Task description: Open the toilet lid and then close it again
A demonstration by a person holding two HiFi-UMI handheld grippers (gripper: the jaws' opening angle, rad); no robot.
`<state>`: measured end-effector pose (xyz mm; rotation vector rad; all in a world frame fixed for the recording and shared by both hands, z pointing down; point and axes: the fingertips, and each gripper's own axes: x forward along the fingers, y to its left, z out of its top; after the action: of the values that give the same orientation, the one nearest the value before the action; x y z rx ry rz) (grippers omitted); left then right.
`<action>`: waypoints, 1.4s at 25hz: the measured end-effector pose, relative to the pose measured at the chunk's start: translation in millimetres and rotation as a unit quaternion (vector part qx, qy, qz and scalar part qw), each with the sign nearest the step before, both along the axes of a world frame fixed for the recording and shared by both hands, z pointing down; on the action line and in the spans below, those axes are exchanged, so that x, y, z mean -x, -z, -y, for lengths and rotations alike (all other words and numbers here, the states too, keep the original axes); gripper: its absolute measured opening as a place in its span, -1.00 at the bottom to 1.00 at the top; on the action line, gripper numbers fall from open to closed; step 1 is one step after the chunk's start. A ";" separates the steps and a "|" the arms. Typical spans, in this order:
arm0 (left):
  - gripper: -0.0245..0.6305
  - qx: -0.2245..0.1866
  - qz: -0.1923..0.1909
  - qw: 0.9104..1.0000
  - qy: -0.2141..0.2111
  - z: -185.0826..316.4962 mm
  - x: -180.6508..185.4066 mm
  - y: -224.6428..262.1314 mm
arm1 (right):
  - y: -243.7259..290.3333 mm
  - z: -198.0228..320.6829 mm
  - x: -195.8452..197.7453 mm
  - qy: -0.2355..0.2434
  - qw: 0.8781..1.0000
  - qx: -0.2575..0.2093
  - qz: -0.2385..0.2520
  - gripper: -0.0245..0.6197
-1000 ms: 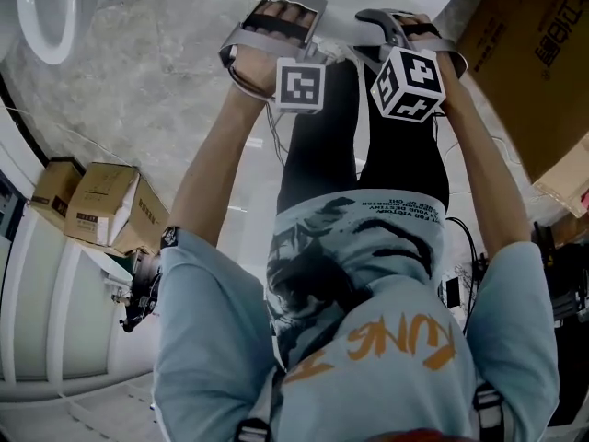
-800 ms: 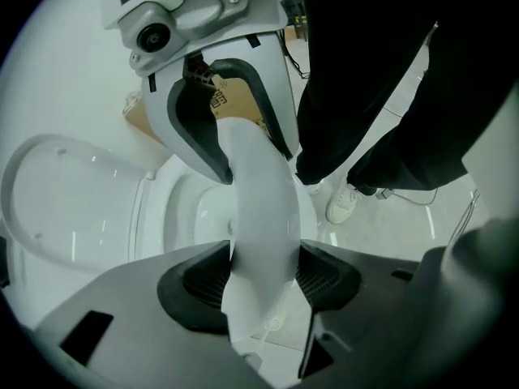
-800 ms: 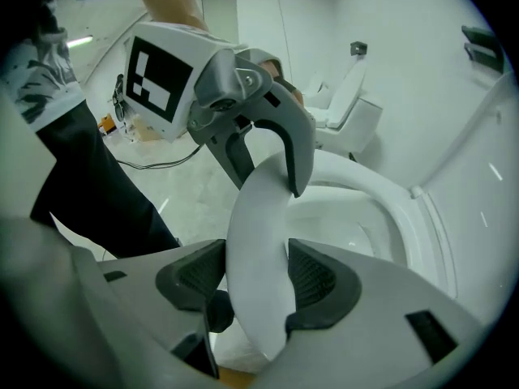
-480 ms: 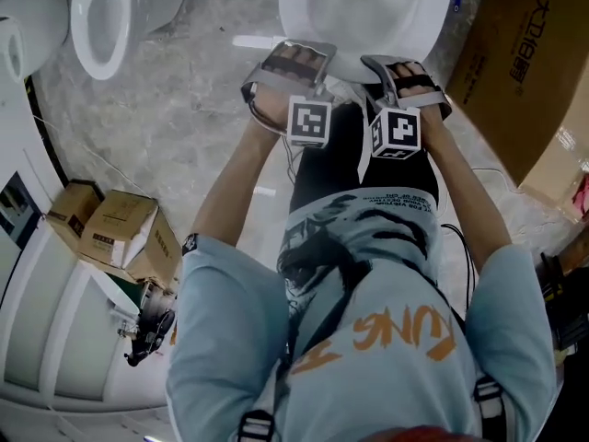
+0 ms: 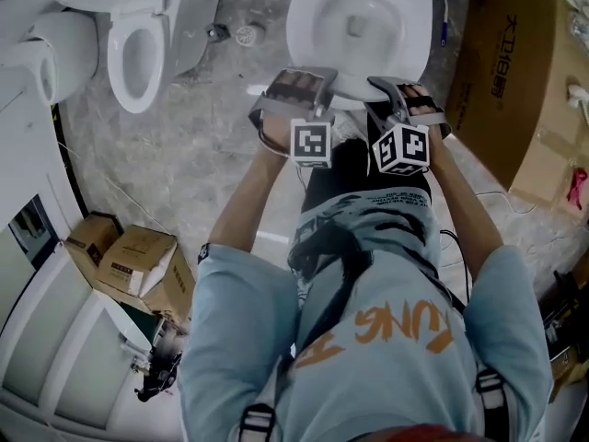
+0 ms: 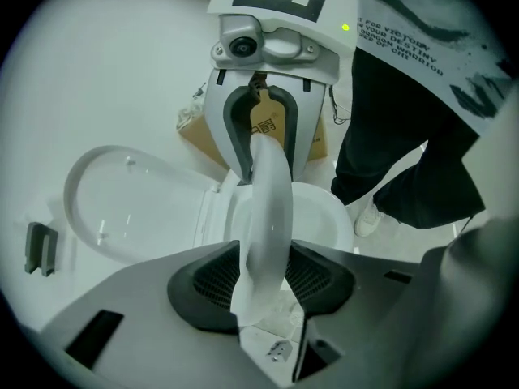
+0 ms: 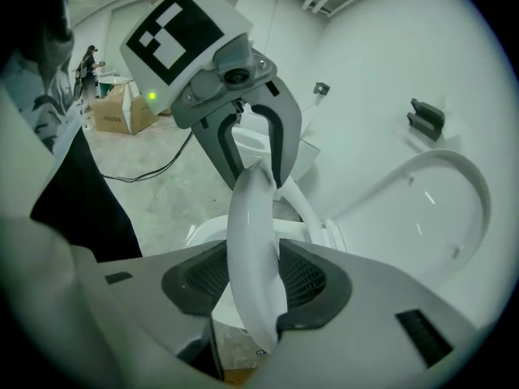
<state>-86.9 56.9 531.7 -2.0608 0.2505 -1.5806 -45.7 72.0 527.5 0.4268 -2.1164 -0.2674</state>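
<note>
- My left tongs (image 6: 263,282) are closing on the toilet seat (image 6: 268,201). The jaws are parted only by the seat's thickness, and both dark, mesh-textured pads (image 6: 212,278) lie against its faces, over the front left of the toilet bowl (image 5: 359,17).
- My right tongs (image 7: 255,282) are closing on the same rim over the bowl's front right. The seat fills the gap between their ribbed pads.
- The seat is smooth, glossy white plastic. From my tongs it shows edge-on as a thick, rounded band curving from one pair of jaws to the other, with its front raised off the bowl.
- The toilet lid (image 6: 122,209) stands open behind the bowl, leaning back towards the plain white wall. It is a broad, shallow oval shell, hinged at the bowl's rear, with small bumpers on its underside.
- The bowl itself is glazed white and oval, with a wide rim and a deep basin.
- To the right of the bowl leans a large, flat brown cardboard box (image 5: 502,72).
- Well to the left of the bowl stands a second white toilet (image 5: 138,53).
- The floor (image 5: 193,145) around the bowl is mottled grey, like stone or concrete.
</note>
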 end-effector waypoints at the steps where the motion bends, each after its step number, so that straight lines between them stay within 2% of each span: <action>1: -0.36 -0.003 -0.006 1.000 0.007 4.5 -0.8 8.5 | 8.9 4.8 -1.7 -0.013 1.000 -0.004 0.002 -0.33; 5: -0.39 -0.001 -0.025 0.999 0.041 19.0 -7.0 41.1 | 42.3 19.0 -12.4 -0.063 0.998 -0.006 0.007 -0.38; 11: -0.43 -0.014 -0.038 0.996 0.076 57.0 -20.6 79.3 | 82.0 57.9 -29.8 -0.102 0.994 -0.023 0.037 -0.41; 13: -0.45 -0.007 -0.048 0.995 0.086 68.3 -26.7 91.7 | 93.2 70.4 -34.7 -0.116 0.992 -0.022 0.049 -0.41; 20: -0.48 -0.016 -0.054 0.993 0.103 114.7 -37.6 131.5 | 135.7 117.9 -46.5 -0.142 0.985 -0.040 0.092 -0.44; 29: -0.54 -0.057 -0.070 0.986 0.143 198.0 -57.1 171.0 | 181.6 194.8 -69.5 -0.154 0.975 -0.072 0.142 -0.48; 35: -0.52 -0.057 -0.085 0.981 0.163 241.7 -70.2 184.0 | 198.4 237.5 -83.9 -0.167 0.969 -0.077 0.164 -0.49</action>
<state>-16.7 -184.8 347.7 -2.1475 0.7565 -1.5286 38.2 -165.5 329.1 0.9632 -2.3048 -0.1728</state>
